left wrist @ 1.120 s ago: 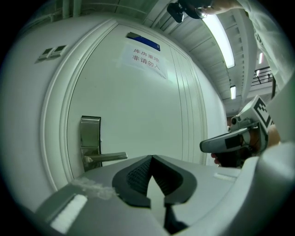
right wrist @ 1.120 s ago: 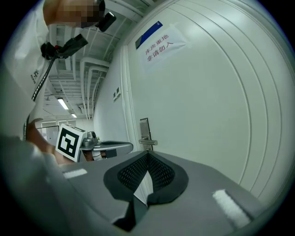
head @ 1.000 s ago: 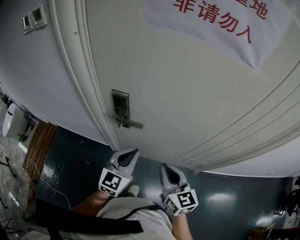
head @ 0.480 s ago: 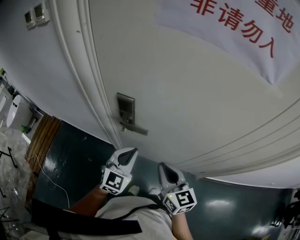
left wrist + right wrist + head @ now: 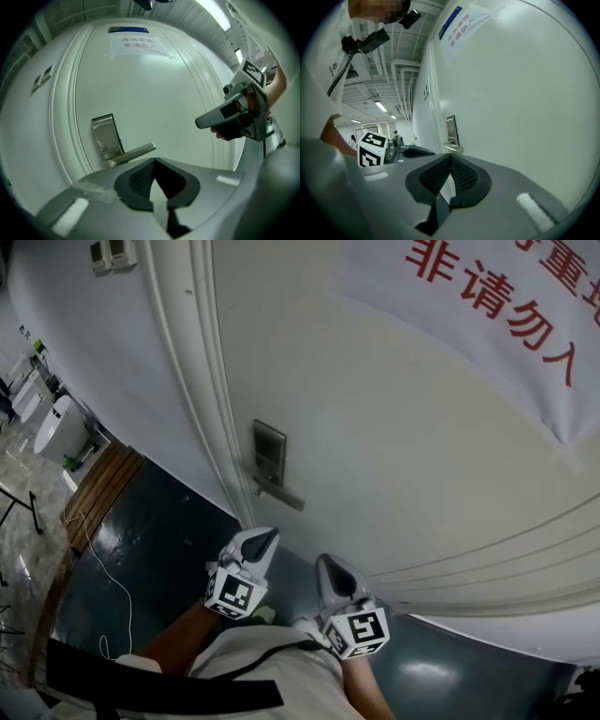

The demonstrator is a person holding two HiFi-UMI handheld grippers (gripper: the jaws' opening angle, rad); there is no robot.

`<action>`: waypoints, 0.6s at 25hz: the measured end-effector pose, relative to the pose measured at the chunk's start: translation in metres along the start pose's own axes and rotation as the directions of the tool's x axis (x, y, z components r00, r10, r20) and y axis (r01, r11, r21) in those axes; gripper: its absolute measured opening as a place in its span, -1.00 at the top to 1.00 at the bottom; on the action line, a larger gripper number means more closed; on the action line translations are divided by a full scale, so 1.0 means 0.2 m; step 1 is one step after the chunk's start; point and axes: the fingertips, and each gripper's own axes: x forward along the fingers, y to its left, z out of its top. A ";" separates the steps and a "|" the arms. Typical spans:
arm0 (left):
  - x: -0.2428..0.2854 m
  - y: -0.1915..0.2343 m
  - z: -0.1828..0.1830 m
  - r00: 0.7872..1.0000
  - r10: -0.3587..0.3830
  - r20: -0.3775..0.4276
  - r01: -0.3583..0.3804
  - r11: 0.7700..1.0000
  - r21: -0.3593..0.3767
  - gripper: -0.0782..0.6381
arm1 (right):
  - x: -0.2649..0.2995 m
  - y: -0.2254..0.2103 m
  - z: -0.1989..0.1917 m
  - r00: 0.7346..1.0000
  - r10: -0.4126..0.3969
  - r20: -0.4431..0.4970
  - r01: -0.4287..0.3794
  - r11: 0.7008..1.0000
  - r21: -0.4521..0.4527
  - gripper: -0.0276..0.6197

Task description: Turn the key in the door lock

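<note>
A steel lock plate (image 5: 269,452) with a lever handle (image 5: 280,494) sits on the white door (image 5: 394,446). No key shows in any view. My left gripper (image 5: 266,537) hangs below the handle, short of the door, with its jaws shut and empty. My right gripper (image 5: 325,564) is beside it to the right, also shut and empty. The left gripper view looks at the lock plate (image 5: 106,135) and handle (image 5: 134,153) over the left gripper (image 5: 153,161), with the right gripper (image 5: 213,120) at the right. In the right gripper view the handle (image 5: 453,148) lies just beyond the right gripper (image 5: 450,156).
A paper sign (image 5: 497,306) with red characters is taped high on the door. The door frame moulding (image 5: 208,381) runs left of the lock. Wall switches (image 5: 111,251) sit at the top left. A white cable (image 5: 101,573) lies on the dark floor by a wooden strip (image 5: 101,491).
The head view has swung, so the lock plate now sits further right in the picture. Both grippers have drifted slightly toward the door below the handle. Their jaws stay shut.
</note>
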 end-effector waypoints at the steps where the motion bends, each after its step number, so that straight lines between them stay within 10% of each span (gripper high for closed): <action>1: 0.00 0.00 0.00 1.000 0.013 -0.003 -0.013 1.000 0.011 0.77 | 0.01 0.00 -0.01 1.000 0.014 -0.006 -0.014 1.000 -0.003 0.89; 15: 0.07 0.29 -0.21 0.978 0.190 -0.091 -0.140 0.908 0.395 0.50 | 0.09 0.06 -0.03 0.989 0.133 -0.067 -0.137 0.988 -0.069 0.89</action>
